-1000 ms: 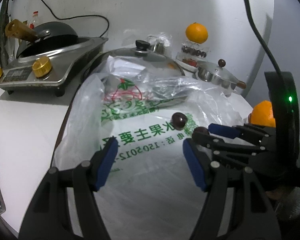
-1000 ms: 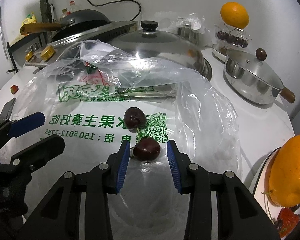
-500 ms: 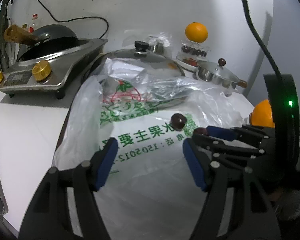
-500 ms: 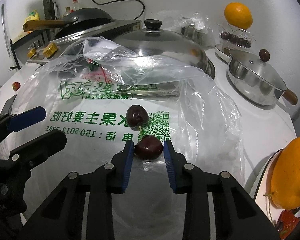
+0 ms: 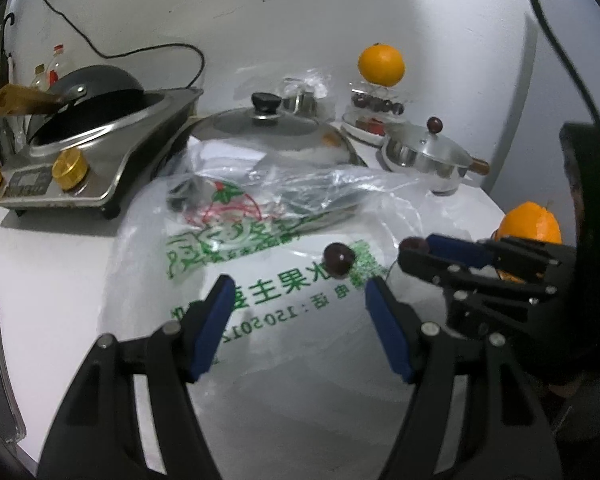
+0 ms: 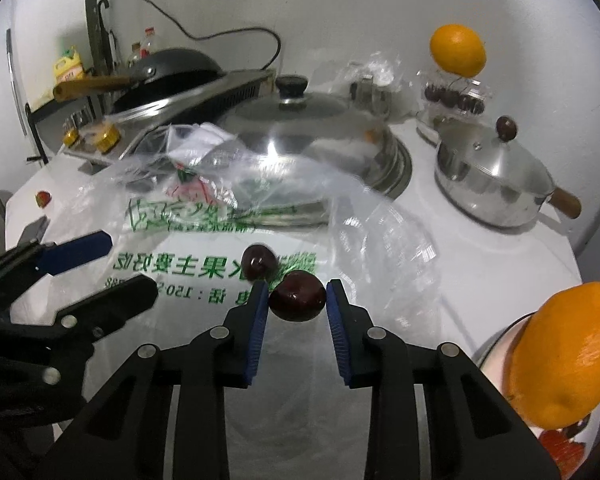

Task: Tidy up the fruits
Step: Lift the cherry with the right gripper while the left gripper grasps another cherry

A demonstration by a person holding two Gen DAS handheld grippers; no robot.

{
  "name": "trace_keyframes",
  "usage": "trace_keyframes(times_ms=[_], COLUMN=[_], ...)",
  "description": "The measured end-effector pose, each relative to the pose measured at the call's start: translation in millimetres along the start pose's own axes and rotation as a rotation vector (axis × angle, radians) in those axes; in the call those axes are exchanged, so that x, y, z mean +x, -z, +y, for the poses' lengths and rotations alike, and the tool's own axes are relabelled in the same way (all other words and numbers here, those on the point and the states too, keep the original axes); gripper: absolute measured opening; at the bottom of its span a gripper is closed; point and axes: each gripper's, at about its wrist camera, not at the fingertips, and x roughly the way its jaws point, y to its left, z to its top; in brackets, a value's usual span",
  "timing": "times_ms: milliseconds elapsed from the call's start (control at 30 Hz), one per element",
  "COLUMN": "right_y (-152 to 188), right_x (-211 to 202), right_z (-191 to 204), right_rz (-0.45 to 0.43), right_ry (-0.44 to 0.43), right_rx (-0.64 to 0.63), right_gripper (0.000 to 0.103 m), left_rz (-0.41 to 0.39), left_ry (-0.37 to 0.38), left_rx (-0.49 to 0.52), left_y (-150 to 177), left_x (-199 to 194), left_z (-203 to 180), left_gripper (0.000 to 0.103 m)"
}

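Observation:
My right gripper [image 6: 297,298] is shut on a dark red cherry [image 6: 298,297] and holds it just above a clear plastic bag with green print [image 6: 204,280]. A second cherry [image 6: 259,261] lies on the bag just beyond; it also shows in the left wrist view [image 5: 339,259]. My left gripper [image 5: 298,294] is open and empty over the bag, left of the right gripper [image 5: 414,249]. An orange [image 6: 568,364] sits on a plate at the near right. Another orange [image 6: 458,56] tops a clear box of cherries [image 6: 454,94] at the back.
A big steel lid with a black knob [image 6: 296,136] lies behind the bag. A small lidded steel pan [image 6: 492,184] stands at the right. A stove with a black wok [image 5: 84,148] is at the back left. A small strawberry [image 6: 43,198] lies at the table's left edge.
My right gripper has closed on the near cherry and lifted it slightly off the bag. The left gripper has stayed open and shifted a little.

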Motion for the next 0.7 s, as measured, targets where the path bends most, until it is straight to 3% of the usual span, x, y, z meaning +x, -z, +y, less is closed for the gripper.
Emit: trace_keyframes(times_ms=[400,700], right_y=[-17,-16], right_x=[-35,-32], right_z=[-27,-44], right_rz=[-0.091,-0.094], right_ry=[0.039,0.039], right_rx=[0.042,0.076], right_gripper=[0.032,0.032], left_rz=[0.029,0.037], left_ry=[0.021,0.020], left_rx=[0.056,0.096], left_y=[-12,-19], left_x=[17,36], left_z=[-20,-36], left_gripper=[0.069,0.069])
